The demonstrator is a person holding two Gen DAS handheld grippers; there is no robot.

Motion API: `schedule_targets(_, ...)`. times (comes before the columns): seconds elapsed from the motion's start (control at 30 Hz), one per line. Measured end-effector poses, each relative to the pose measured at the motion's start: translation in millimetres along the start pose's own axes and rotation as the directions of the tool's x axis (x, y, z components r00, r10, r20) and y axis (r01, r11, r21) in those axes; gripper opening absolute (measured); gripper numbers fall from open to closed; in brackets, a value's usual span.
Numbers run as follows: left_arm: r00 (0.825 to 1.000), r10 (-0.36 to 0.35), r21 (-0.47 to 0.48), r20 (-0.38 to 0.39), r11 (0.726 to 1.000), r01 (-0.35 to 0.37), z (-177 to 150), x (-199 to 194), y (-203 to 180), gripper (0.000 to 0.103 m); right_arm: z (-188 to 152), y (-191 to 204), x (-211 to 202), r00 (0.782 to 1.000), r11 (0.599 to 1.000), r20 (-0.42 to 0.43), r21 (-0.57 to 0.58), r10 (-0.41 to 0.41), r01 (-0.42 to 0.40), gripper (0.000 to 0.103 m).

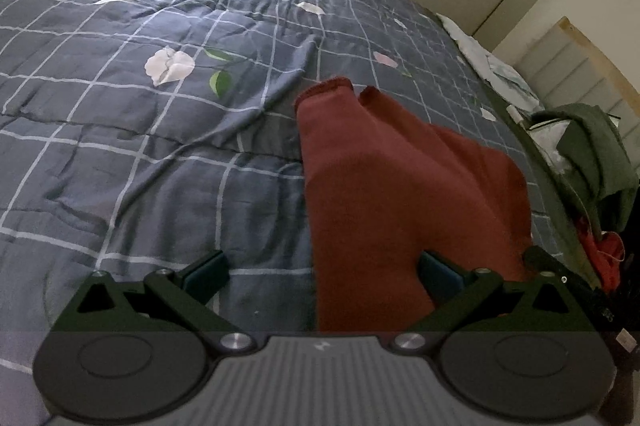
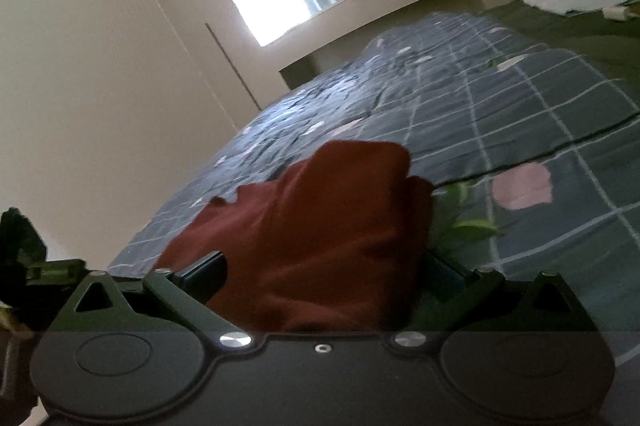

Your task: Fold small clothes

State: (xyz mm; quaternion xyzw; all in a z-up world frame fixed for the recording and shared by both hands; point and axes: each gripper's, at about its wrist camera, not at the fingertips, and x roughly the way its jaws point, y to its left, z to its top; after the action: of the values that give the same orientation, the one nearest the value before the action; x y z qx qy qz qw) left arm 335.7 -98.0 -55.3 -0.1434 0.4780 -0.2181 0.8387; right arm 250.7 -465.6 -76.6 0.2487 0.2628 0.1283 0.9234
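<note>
A small rust-red knit garment lay on the blue-grey checked quilt with pale flower prints, filling the lower right of my left wrist view and the lower centre of my right. My left gripper stood with its jaws wide apart, the garment's near edge running between them, the right pad touching cloth and the left pad over bare quilt. My right gripper was spread just as wide, the red cloth bunched between its pads and not pinched. I judged the piece light, limp and soft, with a matte weave that should not slip; it would sag wherever unsupported. The stitched hem at the far end looked the firmest place to take hold, or the near corners. The quilt was puffy and wrinkled, apt to drag. A heap of dark green clothes sat at the right edge.
</note>
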Motion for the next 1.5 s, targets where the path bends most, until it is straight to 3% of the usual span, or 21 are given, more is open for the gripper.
schedule_targets(0.07,1.000,-0.001,-0.003,-0.006,1.000,0.001,1,0,0,0.102,1,-1,-2,1.000,1.000,0.006,0.020,-0.003,0.003,0.100)
schedule_targets(0.17,1.000,0.005,0.003,-0.016,1.000,-0.005,3,-1,-3,0.100,0,-2,-8,0.999,0.998,0.014,0.044,-0.034,0.034,0.082)
schedule_targets(0.23,1.000,0.009,0.016,-0.018,1.000,-0.008,4,-3,-7,0.095,-2,-4,-10,0.998,0.996,0.024,0.063,-0.065,0.063,0.063)
schedule_targets(0.33,0.999,0.030,0.041,-0.014,0.999,-0.030,4,-6,-15,0.092,-4,-7,-12,0.995,0.993,0.034,0.078,-0.094,0.091,0.050)
schedule_targets(0.5,0.997,0.072,0.136,0.015,0.988,-0.073,1,-11,-33,0.086,-7,0,-13,0.992,0.992,0.028,0.043,-0.124,0.123,0.050)
schedule_targets(0.57,0.997,0.072,0.172,0.023,0.982,-0.075,0,-12,-40,0.077,-8,0,-13,0.992,0.991,0.031,0.048,-0.126,0.124,0.049)
schedule_targets(0.67,0.998,0.062,0.207,0.023,0.976,-0.065,-1,-14,-48,0.066,-7,1,-11,0.990,0.990,0.035,0.044,-0.138,0.137,0.042)
schedule_targets(0.8,0.996,0.079,0.255,0.036,0.963,-0.086,-4,-15,-57,0.059,-9,7,-11,0.988,0.989,0.042,0.019,-0.148,0.147,0.030)
schedule_targets(0.97,0.994,0.087,0.285,0.064,0.953,-0.102,-4,-22,-64,0.032,-8,18,-18,0.986,0.989,0.075,-0.003,-0.146,0.147,0.017)
schedule_targets(1.03,0.994,0.082,0.298,0.070,0.949,-0.100,0,-28,-65,0.026,-5,24,-22,0.986,0.990,0.092,-0.009,-0.140,0.142,0.016)
schedule_targets(1.23,0.991,0.062,0.345,0.120,0.933,-0.100,18,-56,-66,0.023,19,60,-20,0.989,0.994,0.128,-0.063,-0.077,0.086,0.014)
schedule_targets(1.33,0.975,0.098,0.356,0.199,0.920,-0.165,28,-77,-59,0.023,30,88,-3,0.992,0.990,0.127,-0.134,-0.028,0.046,0.014)
schedule_targets(1.5,0.948,0.159,0.275,0.274,0.932,-0.236,51,-110,-21,0.023,47,134,47,0.994,0.985,0.098,-0.172,0.041,-0.024,0.014)
